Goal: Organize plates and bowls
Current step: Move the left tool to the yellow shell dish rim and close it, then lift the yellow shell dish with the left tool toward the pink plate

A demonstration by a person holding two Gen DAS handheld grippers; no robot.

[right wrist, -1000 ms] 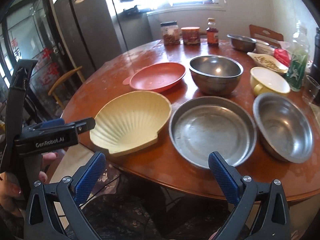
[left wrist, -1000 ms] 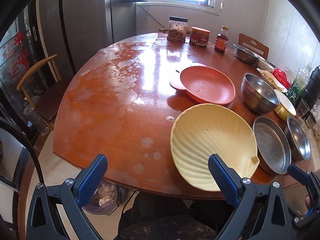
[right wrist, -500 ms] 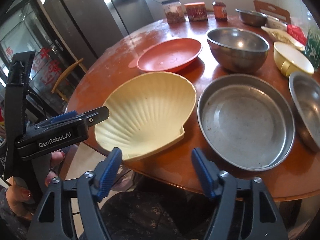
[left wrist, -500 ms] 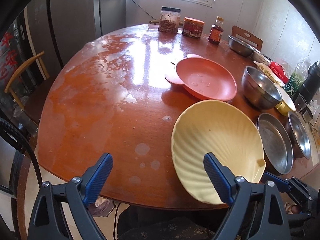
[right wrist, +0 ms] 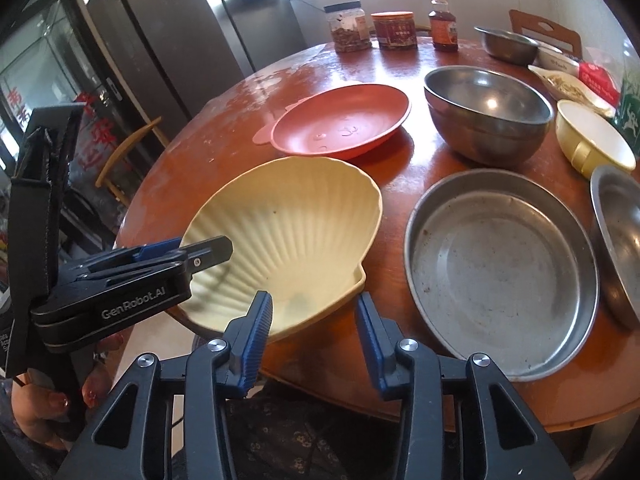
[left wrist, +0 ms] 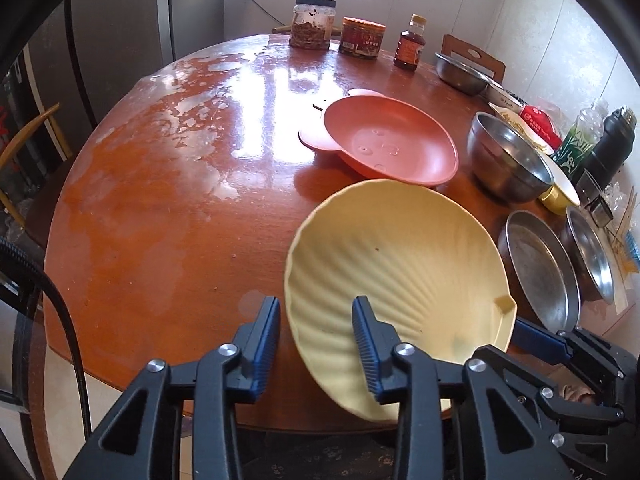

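Note:
A pale yellow shell-shaped plate (left wrist: 400, 264) (right wrist: 288, 220) lies at the near edge of the round wooden table (left wrist: 180, 200), overhanging it a little. My left gripper (left wrist: 316, 304) (right wrist: 216, 246) straddles its left rim, one finger outside and one inside. Its jaws are closing, and a sliver of table shows between the outer pad and the rim. My right gripper (right wrist: 313, 298) (left wrist: 520, 330) has the plate's hinge tab between its fingers; its jaws are closing too, and I see no firm press. Behind stand a red plate (left wrist: 388, 144) (right wrist: 340, 120) and a deep steel bowl (right wrist: 484, 108).
A flat steel pan (right wrist: 496, 268) and a shallow steel bowl (right wrist: 620, 240) lie right of the shell plate, with a small yellow bowl (right wrist: 592, 140) behind them. Jars and a bottle (left wrist: 312, 20) line the far edge. A wooden chair (left wrist: 24, 148) stands at the left.
Both grippers came down and in toward the shell plate's near rim, and both pairs of jaws went from wide apart to narrow around that rim. The plate has stayed in place.

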